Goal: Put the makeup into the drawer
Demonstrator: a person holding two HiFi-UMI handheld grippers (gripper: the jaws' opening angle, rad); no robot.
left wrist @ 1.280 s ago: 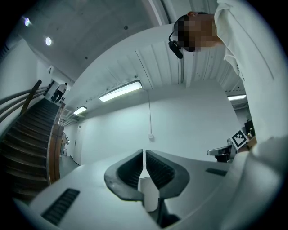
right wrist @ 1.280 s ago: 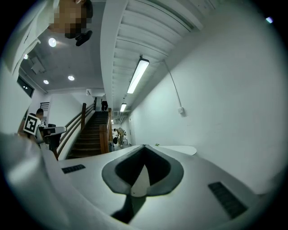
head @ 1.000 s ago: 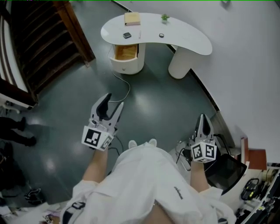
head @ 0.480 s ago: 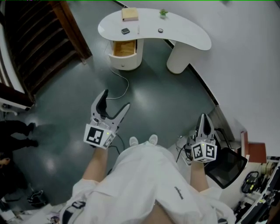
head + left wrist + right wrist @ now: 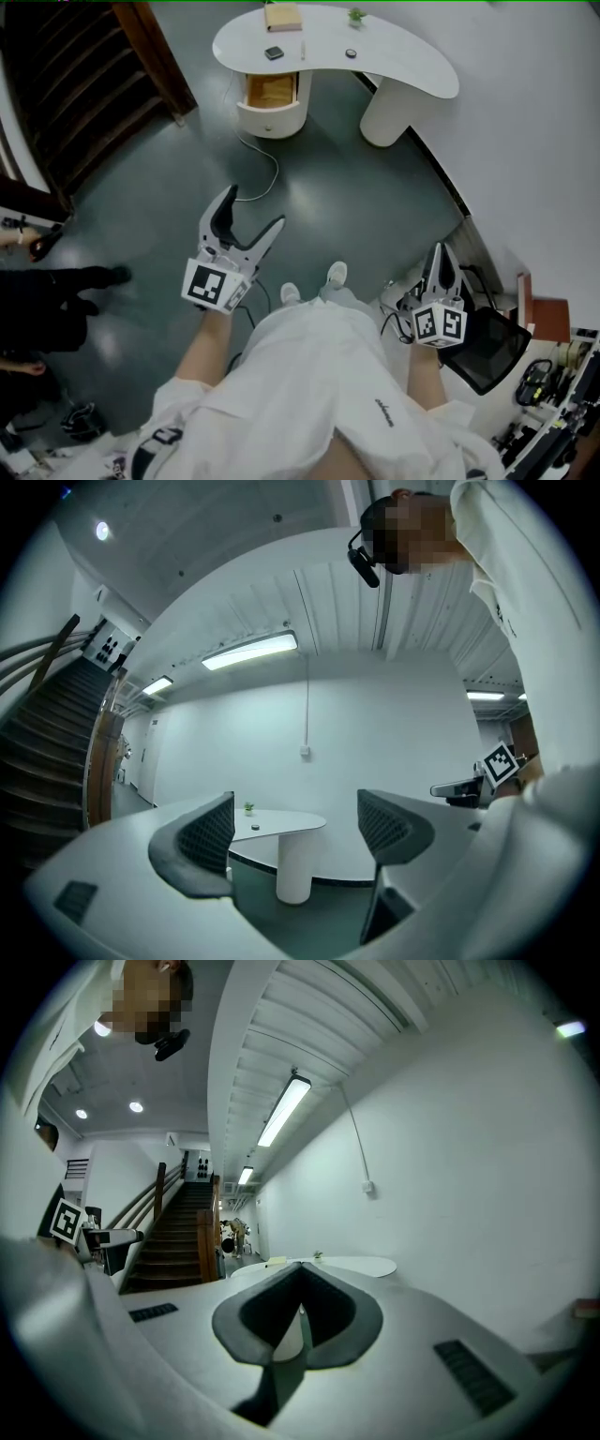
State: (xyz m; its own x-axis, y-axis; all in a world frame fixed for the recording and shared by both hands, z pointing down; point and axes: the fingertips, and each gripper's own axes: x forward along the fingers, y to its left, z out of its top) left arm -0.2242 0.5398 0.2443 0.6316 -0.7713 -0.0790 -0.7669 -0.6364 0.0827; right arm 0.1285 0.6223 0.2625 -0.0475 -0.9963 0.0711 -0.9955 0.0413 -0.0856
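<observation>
Jaws of the left gripper [image 5: 253, 211] have just been opening and stand wide apart, empty, probably readied for a pick. Those of the right gripper [image 5: 441, 251] are pressed together on nothing. The makeup [image 5: 274, 53] lies on the white surface [image 5: 403, 66] at top centre, well apart from both, just above the open drawer [image 5: 270, 91].

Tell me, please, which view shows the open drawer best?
The head view: it looks down into the open drawer, showing its wooden inside under the white table. The left gripper view shows only the tabletop and one leg, the right gripper view only the tabletop; neither shows the drawer.
</observation>
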